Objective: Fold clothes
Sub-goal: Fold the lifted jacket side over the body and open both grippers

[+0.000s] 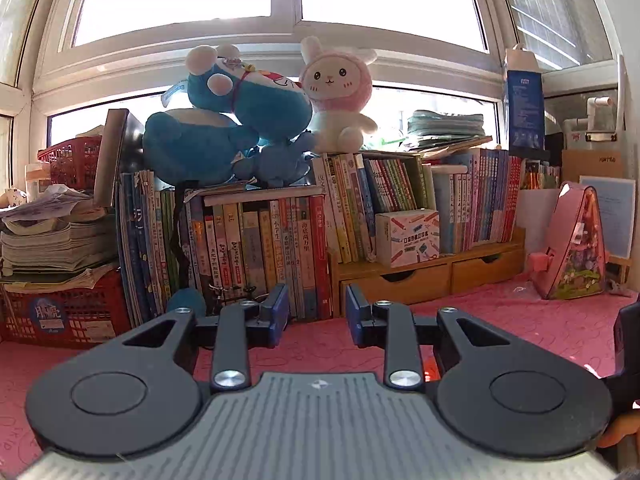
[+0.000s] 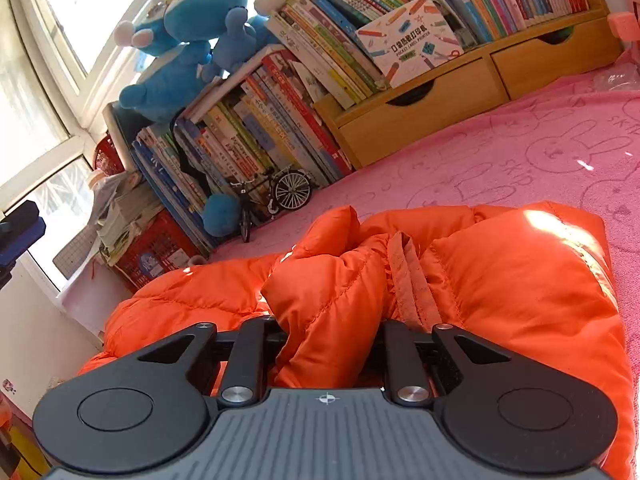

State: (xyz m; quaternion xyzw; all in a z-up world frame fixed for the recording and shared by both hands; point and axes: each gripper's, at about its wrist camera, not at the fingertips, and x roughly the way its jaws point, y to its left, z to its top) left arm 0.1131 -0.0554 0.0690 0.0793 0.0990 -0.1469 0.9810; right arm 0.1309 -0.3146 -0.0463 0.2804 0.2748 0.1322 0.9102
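Observation:
An orange padded jacket (image 2: 500, 280) lies crumpled on the pink bunny-print cover (image 2: 520, 152) in the right wrist view. A thick fold of it bulges up between the fingers of my right gripper (image 2: 328, 336), which is shut on the fabric, and the fingertips are buried in it. In the left wrist view my left gripper (image 1: 318, 316) hangs above the cover, level and facing the bookshelf. Its blue pads (image 1: 280, 312) stand apart with nothing between them. Only a sliver of orange (image 1: 429, 368) shows beneath its right finger.
Rows of books (image 1: 260, 240) and a wooden drawer shelf (image 2: 440, 112) line the far edge, with blue (image 1: 224, 132) and pink (image 1: 340, 96) plush toys on top. A toy bicycle (image 2: 276, 196), red baskets (image 1: 60, 316) and a pink triangular bag (image 1: 576, 244) stand nearby.

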